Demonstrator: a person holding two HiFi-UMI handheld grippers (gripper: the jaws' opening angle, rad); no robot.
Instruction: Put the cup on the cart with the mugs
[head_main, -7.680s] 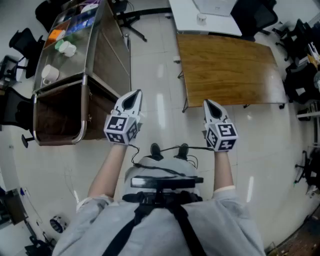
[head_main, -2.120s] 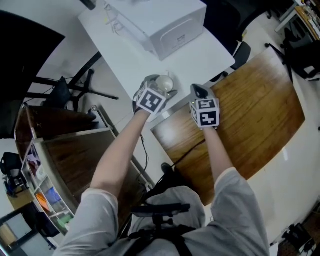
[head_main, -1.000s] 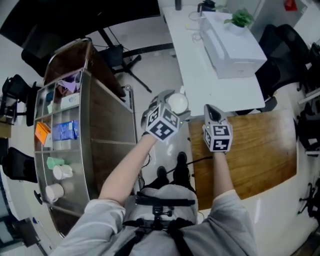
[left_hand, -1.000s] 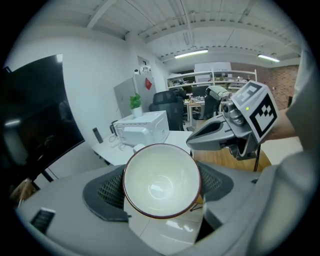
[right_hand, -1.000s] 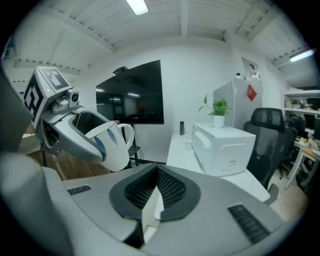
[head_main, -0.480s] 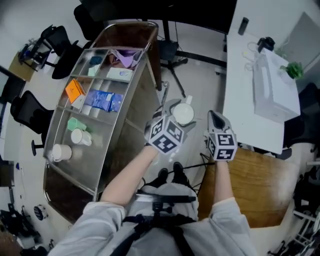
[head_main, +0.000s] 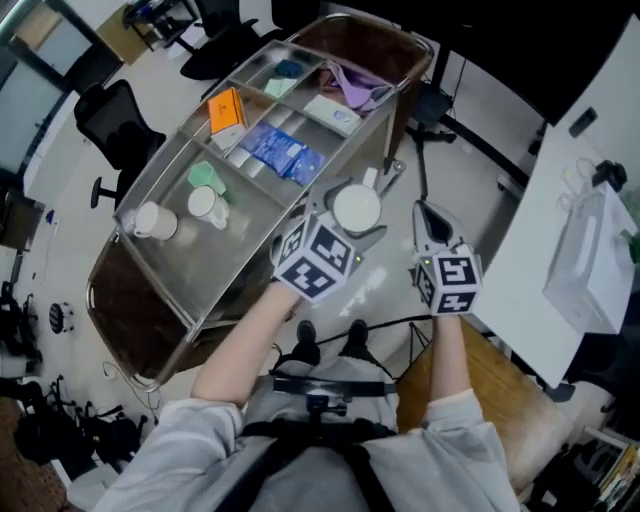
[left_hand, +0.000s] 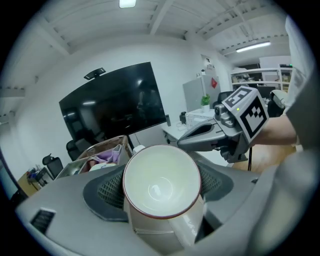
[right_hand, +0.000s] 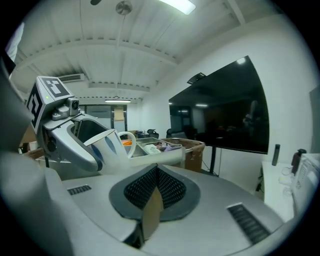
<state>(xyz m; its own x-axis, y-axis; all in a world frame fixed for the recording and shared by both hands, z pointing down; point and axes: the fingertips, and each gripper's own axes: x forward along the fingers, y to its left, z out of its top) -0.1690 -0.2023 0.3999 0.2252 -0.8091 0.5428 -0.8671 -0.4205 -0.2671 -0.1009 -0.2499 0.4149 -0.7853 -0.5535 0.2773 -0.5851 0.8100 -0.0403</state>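
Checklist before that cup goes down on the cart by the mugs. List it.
1. Grip: the left tongs clamp the cup from both sides: ok.
2. Cup empty: nothing shows inside it: ok.
3. Right tongs shut, empty and apart from the cup: ok.
4. Bare spot on the cart beside the two mugs: ok.
5. Cup above the cart's tray: it appears short of the near rim: not ok.
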